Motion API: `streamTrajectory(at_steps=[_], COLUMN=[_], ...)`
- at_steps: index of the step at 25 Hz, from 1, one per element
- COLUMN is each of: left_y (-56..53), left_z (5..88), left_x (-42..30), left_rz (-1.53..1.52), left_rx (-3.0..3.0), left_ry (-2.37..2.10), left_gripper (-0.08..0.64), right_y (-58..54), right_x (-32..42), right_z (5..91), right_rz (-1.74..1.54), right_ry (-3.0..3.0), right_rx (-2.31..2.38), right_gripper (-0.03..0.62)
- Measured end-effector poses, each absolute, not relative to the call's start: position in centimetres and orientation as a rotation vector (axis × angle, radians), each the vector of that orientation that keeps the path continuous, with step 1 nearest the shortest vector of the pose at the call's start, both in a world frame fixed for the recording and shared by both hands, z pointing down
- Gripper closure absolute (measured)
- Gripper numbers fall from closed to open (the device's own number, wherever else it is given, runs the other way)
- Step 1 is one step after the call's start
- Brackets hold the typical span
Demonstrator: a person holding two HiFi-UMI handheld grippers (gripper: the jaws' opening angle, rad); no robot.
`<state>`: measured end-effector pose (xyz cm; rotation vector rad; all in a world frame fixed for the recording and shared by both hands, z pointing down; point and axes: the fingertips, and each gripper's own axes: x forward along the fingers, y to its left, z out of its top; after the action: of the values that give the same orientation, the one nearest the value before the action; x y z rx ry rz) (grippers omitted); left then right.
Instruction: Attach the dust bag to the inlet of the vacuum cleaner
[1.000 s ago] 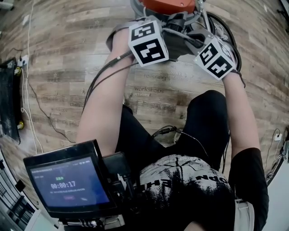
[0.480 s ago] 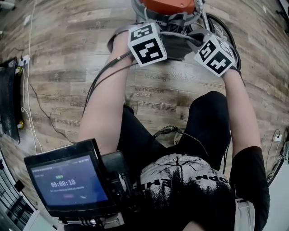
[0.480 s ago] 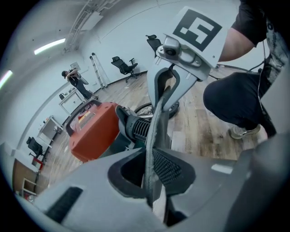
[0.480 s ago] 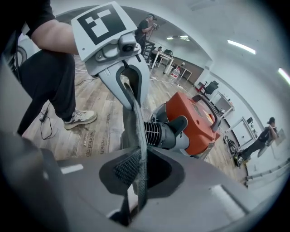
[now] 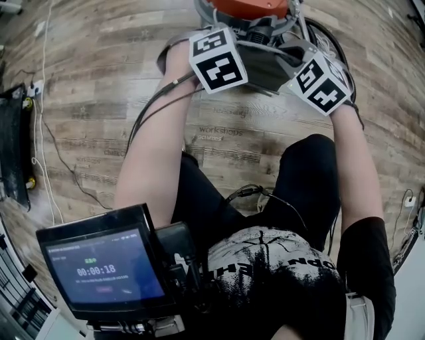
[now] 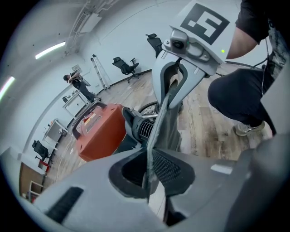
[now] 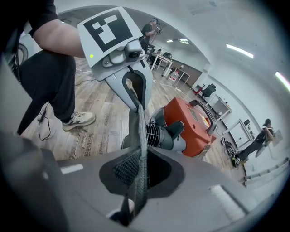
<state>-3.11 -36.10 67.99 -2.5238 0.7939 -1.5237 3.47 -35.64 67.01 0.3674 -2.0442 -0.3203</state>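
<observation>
Noting head view: vacuum cleaner (image 5: 249,6) is cut off at the top edge, and the dust bag (image 6: 171,129) is mostly hidden. Left gripper (image 6: 148,174) pinches one bag edge. Right gripper (image 7: 136,183), its jaws just closing, pinches the other. The bag is stretched between them before the inlet (image 7: 158,133); contact unclear.

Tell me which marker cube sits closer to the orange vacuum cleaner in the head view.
The left cube, just below the orange vacuum cleaner; the right cube sits lower and further off to the side.

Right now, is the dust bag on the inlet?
Off: the dust bag is held stretched beside the orange vacuum cleaner, whose ribbed inlet stands bare.
</observation>
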Motion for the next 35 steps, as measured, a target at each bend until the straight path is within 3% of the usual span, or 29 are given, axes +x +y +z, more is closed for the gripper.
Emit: streamTrajectory(at_steps=[8, 35], left_y=[-36.5, -36.2], left_z=[66.5, 67.2], left_x=[-1.8, -4.4], left_rz=[-1.495, -1.521], left_rx=[-2.461, -2.614], left_ry=[0.757, 0.867], left_gripper=[0.523, 0.532], right_y=[-35.4, -35.3], right_x=[4.4, 3.7], right_z=[69.3, 64.8], right_rz=[-0.146, -0.23], right_ry=[-2.1, -2.129], right_rx=[0.419, 0.364], right_gripper=[0.568, 0.566])
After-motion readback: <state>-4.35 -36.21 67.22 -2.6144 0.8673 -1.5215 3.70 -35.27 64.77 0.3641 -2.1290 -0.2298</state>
